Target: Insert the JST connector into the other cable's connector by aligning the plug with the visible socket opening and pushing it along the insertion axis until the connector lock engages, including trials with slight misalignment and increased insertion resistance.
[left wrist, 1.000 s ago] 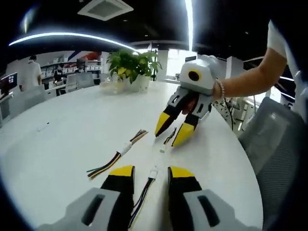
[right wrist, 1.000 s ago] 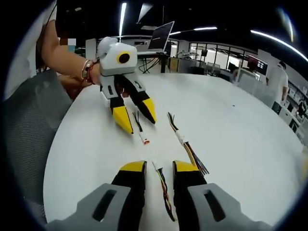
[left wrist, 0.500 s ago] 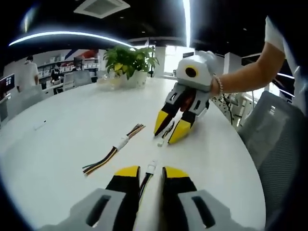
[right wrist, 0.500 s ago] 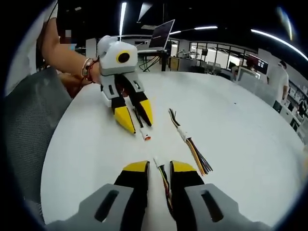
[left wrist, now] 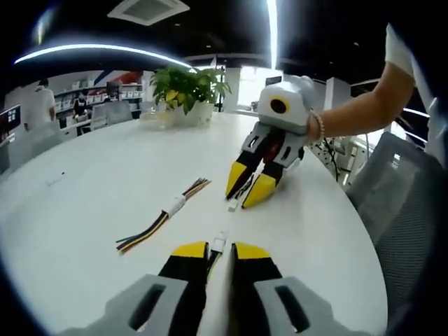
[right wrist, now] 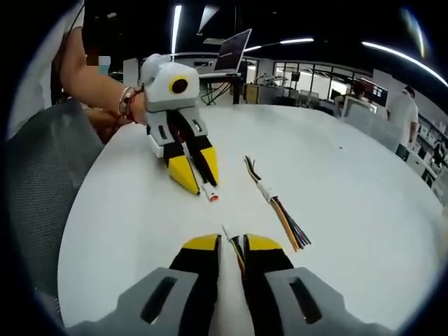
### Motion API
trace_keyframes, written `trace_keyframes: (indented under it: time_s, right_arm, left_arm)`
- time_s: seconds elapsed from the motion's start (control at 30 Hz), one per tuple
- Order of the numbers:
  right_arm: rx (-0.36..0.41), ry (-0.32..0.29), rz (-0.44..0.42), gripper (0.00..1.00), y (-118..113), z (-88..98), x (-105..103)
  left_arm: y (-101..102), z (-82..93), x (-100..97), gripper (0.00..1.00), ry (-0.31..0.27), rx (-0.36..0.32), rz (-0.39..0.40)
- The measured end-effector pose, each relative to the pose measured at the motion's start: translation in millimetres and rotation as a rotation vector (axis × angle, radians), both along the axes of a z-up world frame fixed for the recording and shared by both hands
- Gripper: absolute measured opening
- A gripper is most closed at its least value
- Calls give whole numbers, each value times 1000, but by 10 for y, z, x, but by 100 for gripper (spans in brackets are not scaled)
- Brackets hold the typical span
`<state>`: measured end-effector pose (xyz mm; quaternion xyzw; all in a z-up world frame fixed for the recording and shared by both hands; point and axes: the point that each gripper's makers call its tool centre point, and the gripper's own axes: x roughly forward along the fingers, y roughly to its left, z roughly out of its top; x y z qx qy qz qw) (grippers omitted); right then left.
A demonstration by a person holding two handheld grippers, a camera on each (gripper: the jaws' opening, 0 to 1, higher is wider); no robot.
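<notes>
Left gripper view: our left gripper (left wrist: pixel 220 252) at bottom centre is pinching its cable (left wrist: pixel 213 257), plug (left wrist: pixel 219 242) poking out. The right gripper (left wrist: pixel 252 185), mid-frame, is clamped on the other cable.

Right gripper view: same thing mirrored, right gripper (right wrist: pixel 232 246) pinching its cable (right wrist: pixel 237 253), socket end (right wrist: pixel 213 195) up by the left gripper (right wrist: pixel 197 172).

Looks like both are grabbed, so next we line up the ends and push.
</notes>
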<state>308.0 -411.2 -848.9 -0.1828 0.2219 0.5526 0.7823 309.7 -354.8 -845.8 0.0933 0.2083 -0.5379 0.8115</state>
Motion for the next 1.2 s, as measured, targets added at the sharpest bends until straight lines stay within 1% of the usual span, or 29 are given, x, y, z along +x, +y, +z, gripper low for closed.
trace_keyframes:
  time_s: [0.2,0.57,0.8,0.93,1.2]
  right_arm:
    - [9,-2,2,5,20,-9,7]
    - [35,-2,-2,4,31,-1,10]
    - [44,1,4,4,30,-5,12]
    - [44,2,12,4,37,-5,7]
    - [33,8,34,3,39,-11,-5]
  left_arm:
    - [2,0,11,5,-1,-5,0]
    - [13,-3,40,1,-4,-14,2]
    - [12,-5,43,1,-10,-16,-12]
    - [12,-6,34,1,-9,-19,-34]
    - [15,-12,-2,1,-22,12,-91]
